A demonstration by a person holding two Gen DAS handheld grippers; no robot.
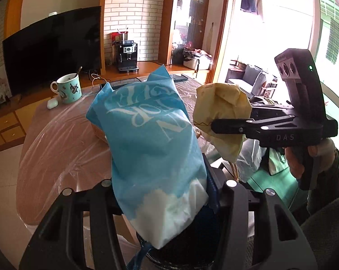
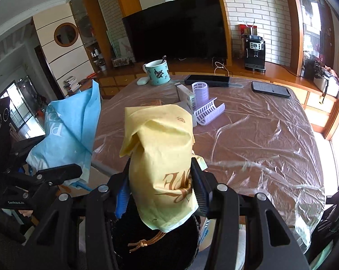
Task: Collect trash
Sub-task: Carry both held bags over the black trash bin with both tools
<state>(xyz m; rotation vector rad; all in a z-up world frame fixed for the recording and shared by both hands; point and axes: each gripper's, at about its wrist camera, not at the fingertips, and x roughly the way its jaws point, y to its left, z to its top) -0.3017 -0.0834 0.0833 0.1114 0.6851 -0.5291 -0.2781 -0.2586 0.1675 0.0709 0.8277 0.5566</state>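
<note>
Both bags ride above the near desk (image 2: pixel 259 135) edge. Left tool (image 1: pixel 167 193) clamps the blue bag (image 1: pixel 147 139), right tool (image 2: pixel 160 189) clamps the yellow bag (image 2: pixel 160 148). Risks: limp fabric may slip from either pinch; swinging bags could sweep the mug (image 2: pixel 157 72) or phone (image 2: pixel 270 89). Text: "DAS" on the right tool body, "GenRobot.AI" on the left; bag lettering only partly legible.

blue bag (image 1: pixel 156 139): sky blue, white lettering, white cloud-edged base
yellow bag (image 2: pixel 162 157): pale yellow, brown script
mug (image 2: pixel 157 72): turquoise, dark turtle figures
rack (image 2: pixel 209 110): lilac
table cover (image 2: pixel 259 135): clear film over brown
</note>
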